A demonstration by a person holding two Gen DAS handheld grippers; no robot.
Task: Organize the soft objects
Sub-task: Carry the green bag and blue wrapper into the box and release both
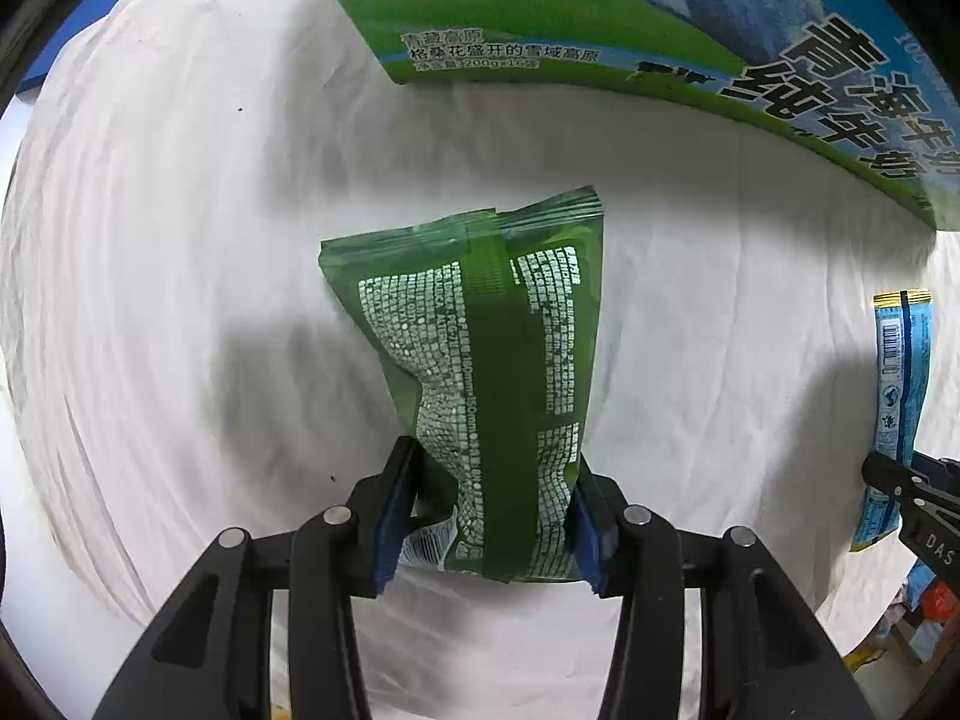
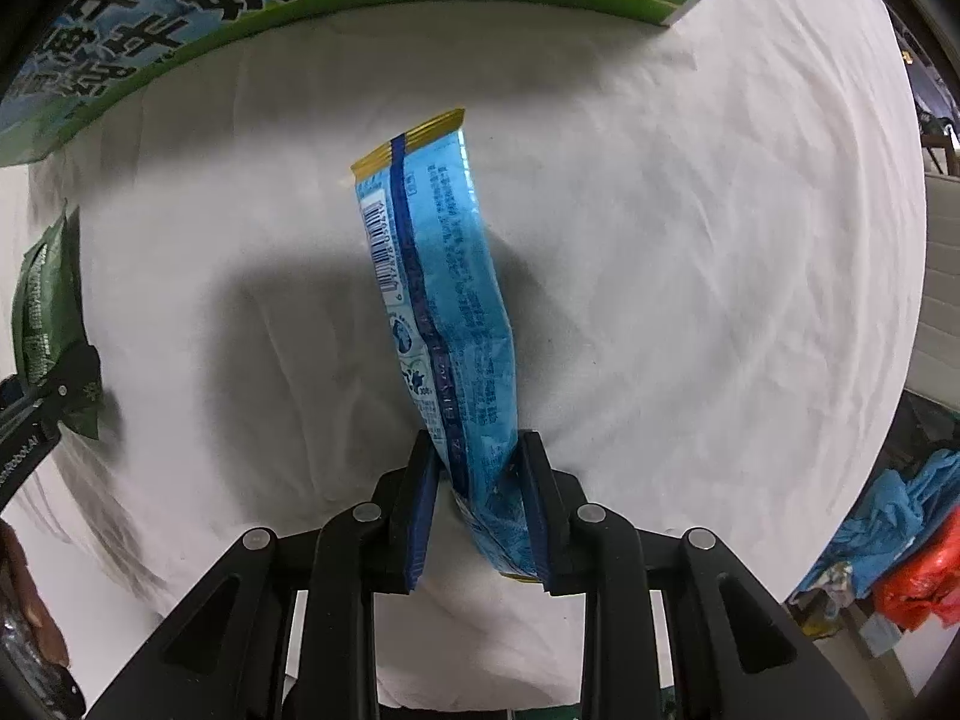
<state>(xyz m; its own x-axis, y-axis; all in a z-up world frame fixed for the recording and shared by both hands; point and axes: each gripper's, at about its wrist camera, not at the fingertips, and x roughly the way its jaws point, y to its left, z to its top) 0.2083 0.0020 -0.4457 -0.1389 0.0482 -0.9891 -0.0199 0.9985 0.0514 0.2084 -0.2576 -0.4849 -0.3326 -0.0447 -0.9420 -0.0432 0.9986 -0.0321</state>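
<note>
Landmark: milk carton (image 1: 600, 18), green/blue print w/ cows, lying at far edge of the white-sheeted tabletop (image 1: 180, 240). All places below given rel. to it.

Left tool (image 1: 495, 510): you've got it clamped on the green packet (image 1: 480, 330), pads biting the packet's near end from both sides. Film buckles in between them, so grip is real, not just straddling.

Green packet: hangs out fwd from your left tool, printed back side up, far sealed end toward the carton but well short of it. Looks lifted clear of the sheet, judging by the shadow offset to its left; can't be certain.

Right tool (image 2: 480, 510): clamped on the blue packet (image 2: 438, 300), also at its near end. Right pad presses flush; left pad meets the packet edge.

Blue packet: long, narrow, gold-trimmed seal pointing at the carton, near it but apart. Its shadow falls well off to one side, so prob. off the sheet too.

Why end grips: my read, holding soft packs by one end lets the rest dangle straight, so you can lower each lengthwise into the carton w/o crumpling.

Spacing: packets sit side by side in front of the carton, apart from each other, so no tangle.

Risk: slick film, small bite; a quick swing could slip either one.

Next (guess): carry both over the carton opening; opening itself not in view.
</note>
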